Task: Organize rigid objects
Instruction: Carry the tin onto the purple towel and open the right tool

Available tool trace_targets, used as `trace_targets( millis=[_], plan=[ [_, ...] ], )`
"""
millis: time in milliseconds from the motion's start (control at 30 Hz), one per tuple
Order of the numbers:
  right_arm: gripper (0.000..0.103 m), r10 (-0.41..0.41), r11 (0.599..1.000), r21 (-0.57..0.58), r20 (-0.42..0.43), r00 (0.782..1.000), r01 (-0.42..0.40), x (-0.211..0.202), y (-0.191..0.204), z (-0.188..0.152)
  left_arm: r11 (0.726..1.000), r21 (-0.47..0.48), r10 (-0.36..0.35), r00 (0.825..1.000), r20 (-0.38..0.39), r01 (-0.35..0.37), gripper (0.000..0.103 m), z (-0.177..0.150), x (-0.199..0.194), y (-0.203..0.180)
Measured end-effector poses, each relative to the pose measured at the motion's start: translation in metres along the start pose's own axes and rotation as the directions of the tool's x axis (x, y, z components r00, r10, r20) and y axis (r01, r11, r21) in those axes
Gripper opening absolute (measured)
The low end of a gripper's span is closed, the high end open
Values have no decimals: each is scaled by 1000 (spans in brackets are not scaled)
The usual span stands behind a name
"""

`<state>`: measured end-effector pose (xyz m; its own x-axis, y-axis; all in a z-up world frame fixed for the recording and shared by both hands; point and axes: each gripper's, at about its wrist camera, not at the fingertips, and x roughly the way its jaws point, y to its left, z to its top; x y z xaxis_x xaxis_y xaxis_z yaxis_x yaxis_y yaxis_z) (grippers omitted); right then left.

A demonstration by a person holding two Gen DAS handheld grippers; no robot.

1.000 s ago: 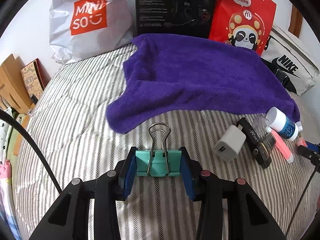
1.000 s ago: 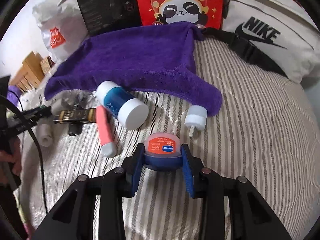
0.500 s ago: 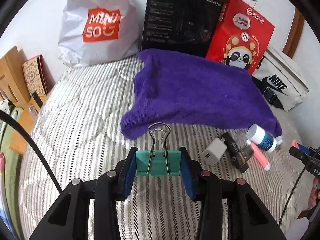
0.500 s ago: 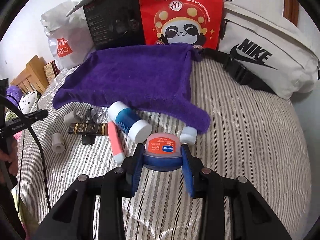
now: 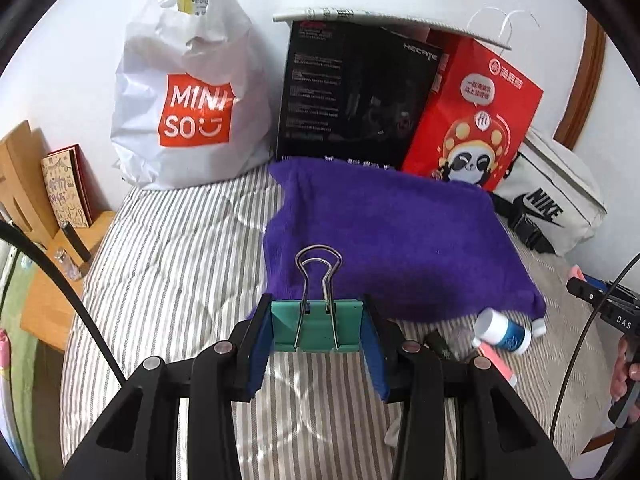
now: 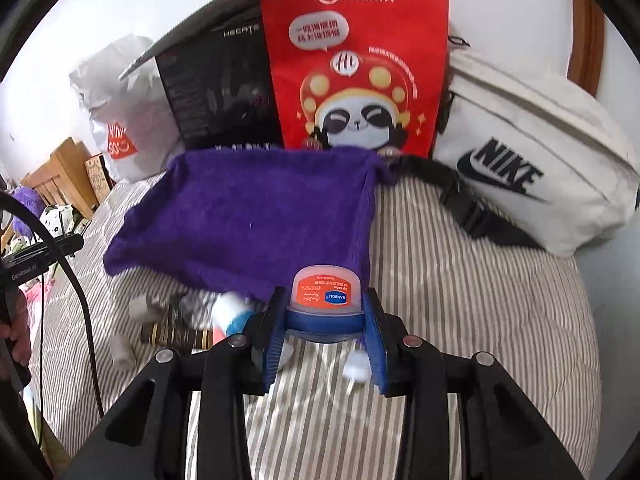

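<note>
1. Left hand-held gripper: clamped on a teal binder clip, wire loops standing upright, held above the striped bed, at the near edge of the purple towel.
2. Right hand-held gripper: closed around a small blue jar with an orange label, raised over the near right corner of the purple towel.
3. Towel spread flat, its top bare; open striped bed to its right, up to the white Nike bag.
4. Back edge blocked: white Miniso bag, black box, red panda bag, all standing against the wall.
5. Near the towel's front edge: a white-and-blue bottle lying on its side, a pink tube just beside it, and more small items, blurred in the right wrist view.
6. Left of the bed: a wooden nightstand, lower than the mattress edge.
</note>
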<state>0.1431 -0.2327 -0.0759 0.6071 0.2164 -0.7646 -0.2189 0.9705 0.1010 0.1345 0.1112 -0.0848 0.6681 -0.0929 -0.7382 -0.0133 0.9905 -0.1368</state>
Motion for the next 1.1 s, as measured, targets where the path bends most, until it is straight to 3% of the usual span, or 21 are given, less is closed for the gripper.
trace_targets(
  millis=[233, 600, 867, 1100],
  plan=[
    [36, 21, 1000, -5, 30, 999, -21, 23, -3, 24, 1000, -20, -14, 1000, -15, 13, 39, 8, 14, 6],
    [36, 20, 998, -53, -20, 1000, -21, 116, 7, 73, 996, -74, -44, 998, -41, 41, 39, 9, 29, 23],
    [36, -22, 997, -78, -131, 991, 12, 186, 13, 102, 996, -80, -51, 997, -51, 47, 39, 10, 35, 29],
    [36, -58, 993, -112, -185, 981, 38, 207, 20, 107, 996, -64, -63, 996, -60, 59, 39, 10, 39, 30]
  ],
)
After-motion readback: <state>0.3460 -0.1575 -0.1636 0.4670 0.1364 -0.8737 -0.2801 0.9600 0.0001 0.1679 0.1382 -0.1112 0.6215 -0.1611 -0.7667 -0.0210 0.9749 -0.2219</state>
